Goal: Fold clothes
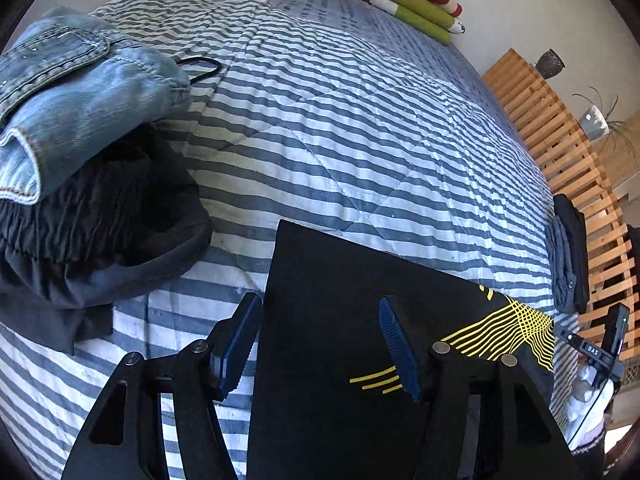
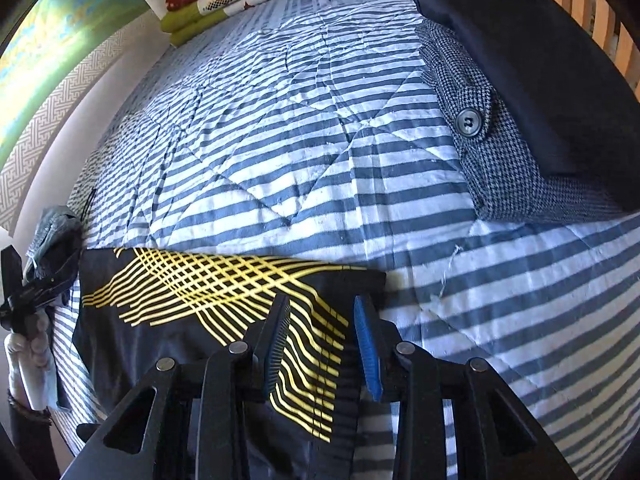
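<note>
A: In the left wrist view, what is at the left side?

B: At the upper left lies a denim garment (image 1: pixel 76 96) on top of a dark garment (image 1: pixel 100 232), both on the striped quilt (image 1: pixel 340 128). A black hanger hook (image 1: pixel 200 67) shows just beside the denim.

A: And the left gripper (image 1: pixel 320 344)?

B: It is at the bottom centre with its jaws apart. The left edge of the black shirt with yellow lines (image 1: pixel 340 300) runs between the two fingers, but the pads do not press on it. So it is released.

A: What is at the right?

B: A folded pile (image 1: pixel 570 256) at the quilt's right edge, beside wooden slats (image 1: pixel 560 140).

A: Now the right wrist view.

B: At the far left a hand in a white glove (image 2: pixel 30 344) holds the other gripper. The black shirt (image 2: pixel 208 292) lies flat at the lower left and centre. The right gripper (image 2: pixel 324 352) is at the bottom centre; the shirt's right edge is between its fingers, with a clear gap, so I see no clenching. At the upper right, a checked garment (image 2: pixel 472 120) lies under a dark folded one (image 2: pixel 540 72).
</note>
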Tool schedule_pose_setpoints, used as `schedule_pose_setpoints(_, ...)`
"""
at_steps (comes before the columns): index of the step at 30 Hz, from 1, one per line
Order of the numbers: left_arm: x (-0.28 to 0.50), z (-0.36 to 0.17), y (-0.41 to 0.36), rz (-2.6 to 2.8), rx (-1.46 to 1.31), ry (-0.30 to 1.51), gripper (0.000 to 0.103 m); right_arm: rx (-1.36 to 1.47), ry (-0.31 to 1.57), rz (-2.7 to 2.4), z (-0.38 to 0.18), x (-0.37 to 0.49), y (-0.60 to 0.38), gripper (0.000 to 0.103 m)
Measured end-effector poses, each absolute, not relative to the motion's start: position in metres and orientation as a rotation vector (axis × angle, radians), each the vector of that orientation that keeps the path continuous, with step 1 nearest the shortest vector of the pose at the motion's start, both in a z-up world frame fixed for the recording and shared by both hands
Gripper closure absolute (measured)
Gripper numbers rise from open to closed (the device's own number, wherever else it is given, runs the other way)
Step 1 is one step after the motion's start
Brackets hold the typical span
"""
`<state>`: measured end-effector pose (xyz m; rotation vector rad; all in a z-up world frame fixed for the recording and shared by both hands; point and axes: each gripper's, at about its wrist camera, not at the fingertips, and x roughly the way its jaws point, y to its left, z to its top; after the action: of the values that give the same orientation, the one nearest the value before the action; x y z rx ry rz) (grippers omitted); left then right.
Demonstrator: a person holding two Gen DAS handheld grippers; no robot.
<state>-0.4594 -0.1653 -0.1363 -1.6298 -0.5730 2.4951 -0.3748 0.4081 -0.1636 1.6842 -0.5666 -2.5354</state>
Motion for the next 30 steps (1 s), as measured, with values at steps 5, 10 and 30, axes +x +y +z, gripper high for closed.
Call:
schedule_pose_setpoints(5, -0.462, -0.14, -0.16, 2.494, -1.639, -0.542, 0.069, 1.691, -0.564, -2.527, -0.163, -0.382, 0.411, 0.073)
schedule_pose_setpoints(10, -0.46, -0.14, -0.154, 2.506, -1.651, -0.461, 0.098, 1.752, -0.515, -2.572, -0.163, -0.381, 0.415, 0.072)
schedule_pose_setpoints(30, -0.462, -0.12, -0.168, 2.51, -1.578, -0.464, 0.065, 1.598, -0.453, -2.651, -0.121, -0.374, 0.4, 0.081)
